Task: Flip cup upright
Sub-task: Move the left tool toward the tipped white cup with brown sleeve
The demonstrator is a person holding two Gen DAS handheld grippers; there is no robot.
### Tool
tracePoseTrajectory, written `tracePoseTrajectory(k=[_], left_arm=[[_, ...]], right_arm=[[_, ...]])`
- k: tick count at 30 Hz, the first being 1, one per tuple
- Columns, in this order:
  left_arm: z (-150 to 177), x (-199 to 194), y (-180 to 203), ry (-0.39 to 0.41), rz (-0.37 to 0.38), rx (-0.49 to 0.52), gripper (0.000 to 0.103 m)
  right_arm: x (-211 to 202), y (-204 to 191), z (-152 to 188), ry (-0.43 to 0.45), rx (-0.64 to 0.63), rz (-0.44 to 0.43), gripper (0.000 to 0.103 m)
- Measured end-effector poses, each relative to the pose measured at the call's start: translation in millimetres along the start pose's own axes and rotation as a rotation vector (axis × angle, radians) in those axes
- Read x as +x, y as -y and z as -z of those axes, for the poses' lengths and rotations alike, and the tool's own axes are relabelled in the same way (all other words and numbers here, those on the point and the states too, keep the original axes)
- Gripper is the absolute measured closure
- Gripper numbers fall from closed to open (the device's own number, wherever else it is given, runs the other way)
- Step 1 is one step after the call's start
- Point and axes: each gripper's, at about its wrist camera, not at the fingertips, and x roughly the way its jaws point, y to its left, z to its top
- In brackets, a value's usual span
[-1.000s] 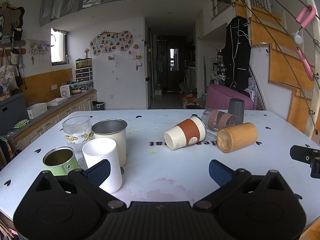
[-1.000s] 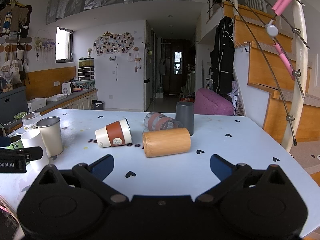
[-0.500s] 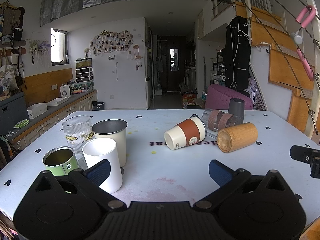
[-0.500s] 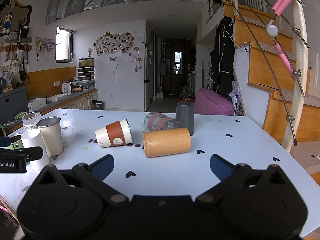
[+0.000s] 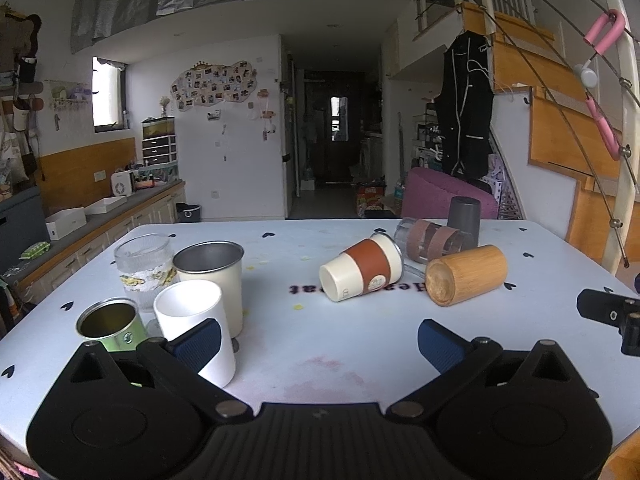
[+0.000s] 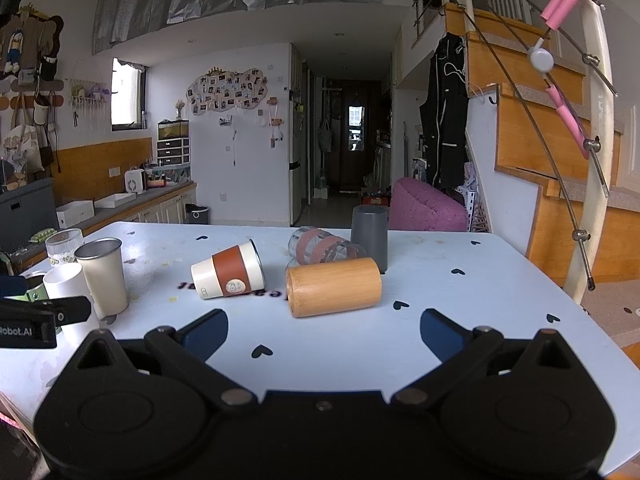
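Both claws gape wide and empty; the bamboo cup [image 6: 334, 287] lies sideways just ahead of the right claw [image 6: 323, 330].

Soft daylight comes in from the window [image 5: 107, 97] on the left. The hallway [image 5: 334, 148] at the back is dark. Edges bend and corners go black. Everything looks sharp.

two wrist fisheyes, low over table [image 5: 320, 344], both facing far wall and hallway.
left cam: near edge, left side, close to upright cups. right cam: further right, nearer stairs. shared: bamboo cup [image 5: 466, 275] [image 6: 334, 287], sleeved cup [image 5: 362, 269] [image 6: 229, 270], mid-table; each cam catches the other unit at frame edge.
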Motion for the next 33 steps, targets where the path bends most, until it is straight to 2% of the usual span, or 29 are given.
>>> tracePoseTrajectory(k=[6, 10, 15, 19, 23, 27, 30, 33], left_arm=[[-13.0, 12.1, 6.5, 0.043, 0.013, 0.031, 0.000], [-23.8, 30.7, 12.4, 0.047, 0.079, 0.070, 0.000], [-36.9, 59.5, 24.2, 0.045, 0.155, 0.166, 0.000], [-39.7, 91.0, 43.2, 0.032, 0.158, 0.309, 0.001], [-39.8, 133.2, 63.9, -0.012, 0.132, 0.477, 0.003], [-45.5, 169.7, 69.7, -0.046, 0.124, 0.554, 0.007], [-51.2, 200.7, 74.4, -0.135, 0.130, 0.602, 0.008], [-45.3, 226.5, 83.1, -0.231, 0.110, 0.720, 0.008]], right_arm=[[-1.9, 0.5, 4.0, 0.014, 0.021, -0.016, 0.000], [-1.7, 4.8, 6.5, 0.013, 0.036, -0.017, 0.000], [-2.3, 14.3, 9.6, 0.013, 0.062, -0.015, 0.000], [-1.9, 22.4, 13.3, 0.014, 0.079, -0.022, 0.000], [-0.2, 26.3, 17.3, 0.013, 0.088, -0.032, 0.000], [1.1, 31.2, 21.9, 0.011, 0.090, -0.040, 0.000], [1.5, 35.2, 24.8, 0.008, 0.090, -0.037, 0.000], [1.2, 39.5, 28.5, 0.006, 0.096, -0.032, 0.000]])
